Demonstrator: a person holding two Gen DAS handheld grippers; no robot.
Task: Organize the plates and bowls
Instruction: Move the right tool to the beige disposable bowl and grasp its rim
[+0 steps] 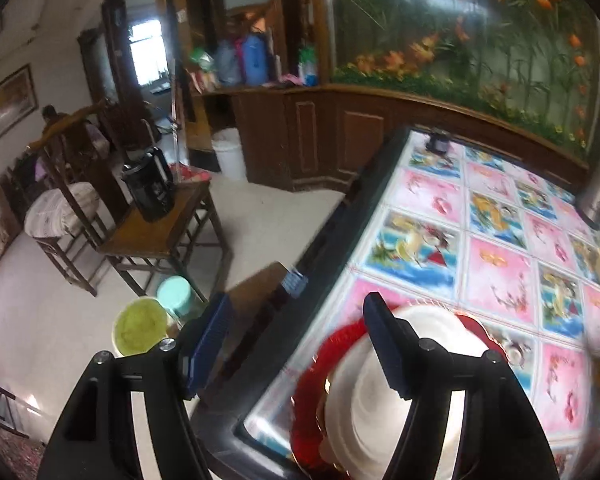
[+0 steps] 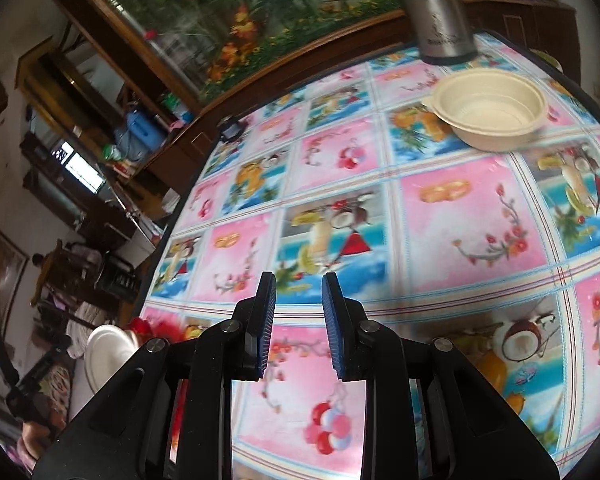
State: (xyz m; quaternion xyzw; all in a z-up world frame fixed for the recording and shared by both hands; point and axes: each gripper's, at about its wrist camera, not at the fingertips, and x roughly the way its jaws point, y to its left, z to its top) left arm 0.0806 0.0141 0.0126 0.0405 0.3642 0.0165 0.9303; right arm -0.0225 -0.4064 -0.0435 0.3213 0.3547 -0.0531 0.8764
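The cream bowl (image 2: 488, 114) sits far right on the tabletop (image 2: 440, 220); it looks light and bendy, so pinch its rim. The left tool (image 1: 300, 344) is spread wide and the right tool (image 2: 299, 328) partly apart, both holding nothing. White plates (image 1: 388, 396) sit on a red plate (image 1: 312, 392) at the near left corner.

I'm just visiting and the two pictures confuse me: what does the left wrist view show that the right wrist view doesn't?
Only the left view: a wooden side table holding a black appliance, and a white bucket.
Only the right view: the whole beige bowl and a steel flask behind it.
Both: the patterned tablecloth, and the white plate on a red-rimmed plate near the table's corner.
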